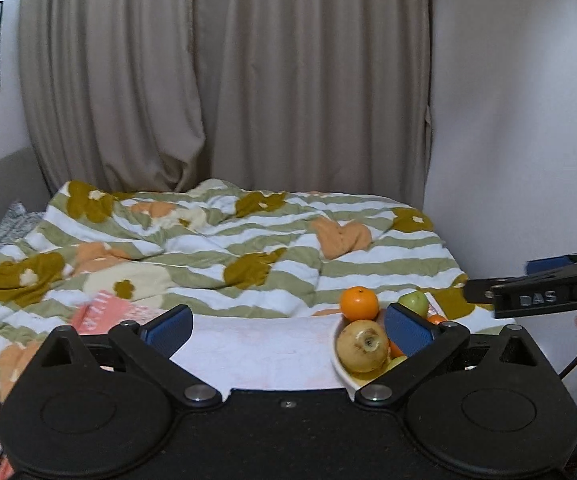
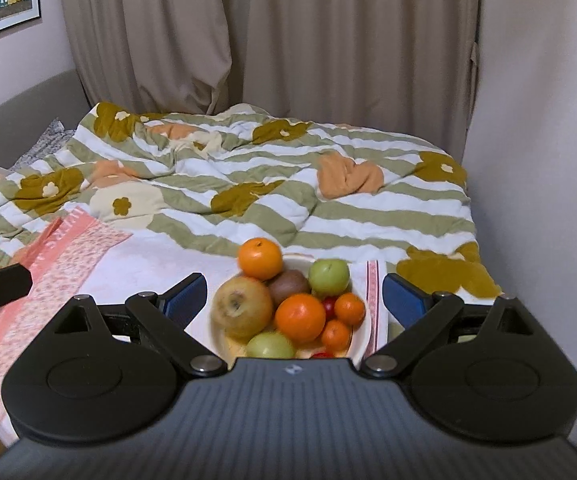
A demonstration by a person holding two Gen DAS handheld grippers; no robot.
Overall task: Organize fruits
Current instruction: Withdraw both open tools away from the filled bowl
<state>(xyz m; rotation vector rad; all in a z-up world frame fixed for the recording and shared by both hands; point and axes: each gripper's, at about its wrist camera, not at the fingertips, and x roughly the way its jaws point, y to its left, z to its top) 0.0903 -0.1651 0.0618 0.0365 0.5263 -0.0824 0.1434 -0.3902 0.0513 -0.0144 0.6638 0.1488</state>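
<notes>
Both claws hang in the air above the near edge of the bed, tipped downward. The left claw (image 1: 288, 330) stands with its blue-padded fingers (image 1: 170, 328) spread wide and nothing between them; below it lies a white cloth (image 1: 256, 348) spread over the bed. The right claw (image 2: 294, 294) is likewise wide open and empty, directly over the shallow white ceramic bowl (image 2: 362, 334) without touching it.

The bowl sits on the white cloth and is heaped with fruit: a large yellow-brown apple (image 2: 242, 308) at the left, a big orange (image 2: 260, 258) perched at the far rim, a brown kiwi (image 2: 289, 286), a green apple (image 2: 328, 278), a second orange (image 2: 300, 317) in the middle, two small tangerines (image 2: 349, 309), and another green fruit (image 2: 270, 346) at the near edge. A pink patterned towel (image 2: 48, 276) lies left of the bowl, on the striped floral quilt (image 2: 248, 184).
</notes>
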